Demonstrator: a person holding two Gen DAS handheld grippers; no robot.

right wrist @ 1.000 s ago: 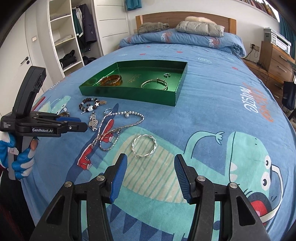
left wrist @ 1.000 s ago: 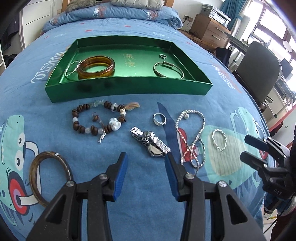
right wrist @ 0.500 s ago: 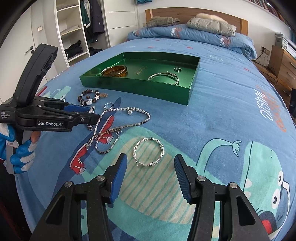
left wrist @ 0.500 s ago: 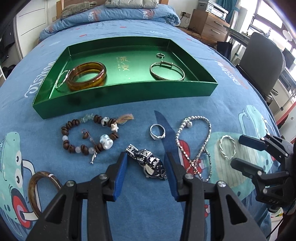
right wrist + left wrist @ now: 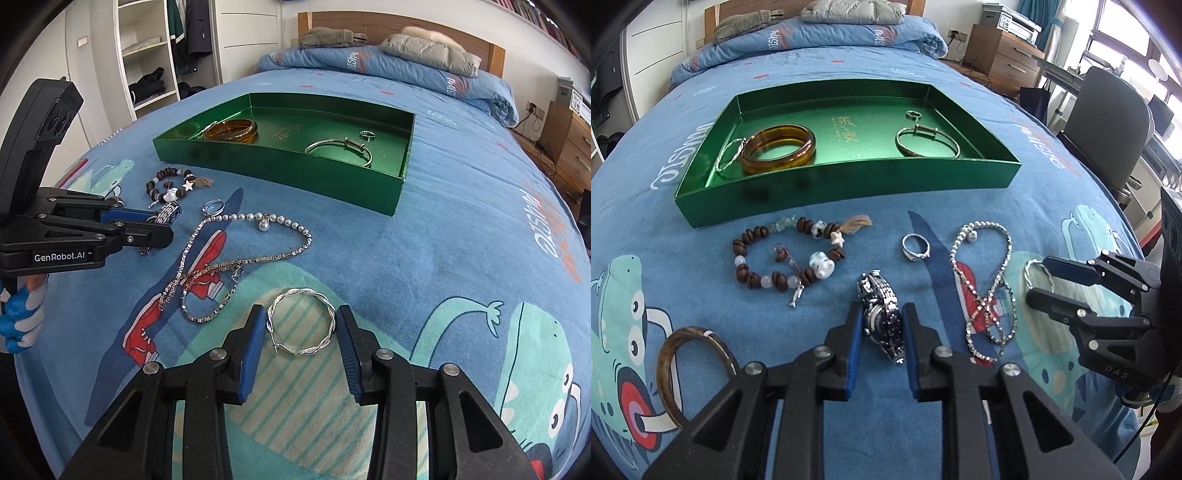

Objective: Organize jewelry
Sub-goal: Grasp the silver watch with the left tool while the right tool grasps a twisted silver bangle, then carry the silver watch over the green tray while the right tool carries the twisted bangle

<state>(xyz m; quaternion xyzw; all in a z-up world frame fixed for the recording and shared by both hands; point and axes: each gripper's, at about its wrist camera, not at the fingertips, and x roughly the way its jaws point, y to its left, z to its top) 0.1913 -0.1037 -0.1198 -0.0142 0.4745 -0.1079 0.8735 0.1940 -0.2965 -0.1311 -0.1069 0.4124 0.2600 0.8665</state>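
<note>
Left wrist view: left claw [image 5: 880, 325] straddles the watch [image 5: 882, 320], unclenched, right claw [image 5: 300, 325] likewise around the hoop [image 5: 301, 322]; squeeze squarely before lifting toward the tray [image 5: 849, 182].

Blue cartoon-print bedspread [image 5: 461, 229] covers bed. Wooden headboard [image 5: 399, 22] at far end against pale wall. Folded blue duvet [image 5: 369, 64] below headboard, grey puffer jacket [image 5: 428, 51] lying on top. White wardrobe [image 5: 155, 55] on left side of right-wrist view, open shelves holding dark clothes. Wooden drawer unit [image 5: 1001, 55] beside bed, printer [image 5: 1012, 20] on top. Dark office chair [image 5: 1108, 125] near bright window [image 5: 1134, 33]. Daylight throughout.
</note>
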